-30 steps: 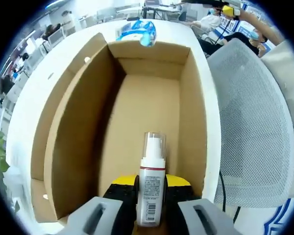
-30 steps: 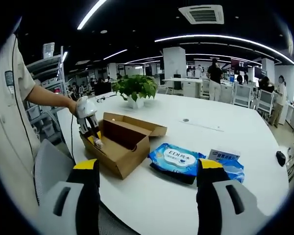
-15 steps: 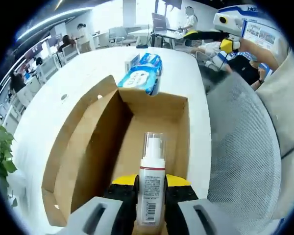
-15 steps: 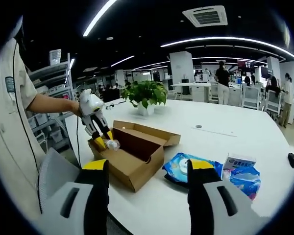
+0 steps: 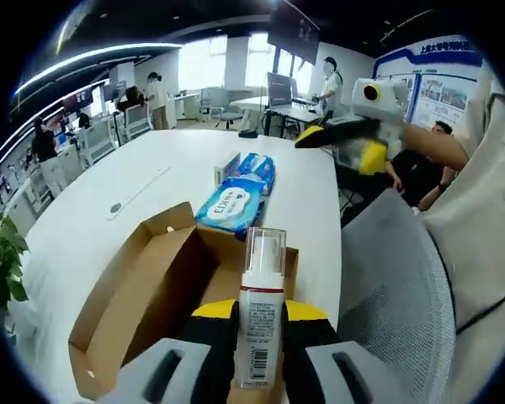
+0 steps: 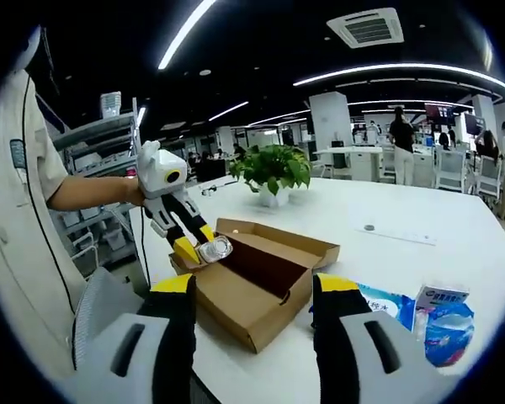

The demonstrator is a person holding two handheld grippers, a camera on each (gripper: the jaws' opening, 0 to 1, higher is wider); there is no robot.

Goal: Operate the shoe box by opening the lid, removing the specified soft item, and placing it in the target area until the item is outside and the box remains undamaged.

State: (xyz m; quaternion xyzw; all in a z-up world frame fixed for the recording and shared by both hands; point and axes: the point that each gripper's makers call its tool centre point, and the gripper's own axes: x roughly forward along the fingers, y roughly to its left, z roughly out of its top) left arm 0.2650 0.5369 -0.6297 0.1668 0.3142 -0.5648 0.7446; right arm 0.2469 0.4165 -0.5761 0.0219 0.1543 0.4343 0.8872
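Left gripper [image 5: 259, 337] is clamping a small spray bottle [image 5: 261, 311] around its labelled body, holding it upright above the near end of the open shoe box [image 5: 151, 286]; in the right gripper view the same gripper [image 6: 204, 245] is hanging over the box [image 6: 261, 286] with the bottle [image 6: 214, 249] clear of the walls. White table [image 5: 109, 177] is carrying the box, then a blue wipes pack [image 5: 229, 204] just beyond its far wall, then a smaller tissue pack [image 5: 257, 168] past that. Right gripper [image 6: 252, 337] is sitting idle with its jaws spread wide, nothing between them, well back from the box. Bottle looks light, rigid and smooth plastic (task says soft item, but this looks hard), likely slippery, so the mid-body grip on the label seems the safe hold; clear cap may pop if squeezed. Box flaps are looking intact.
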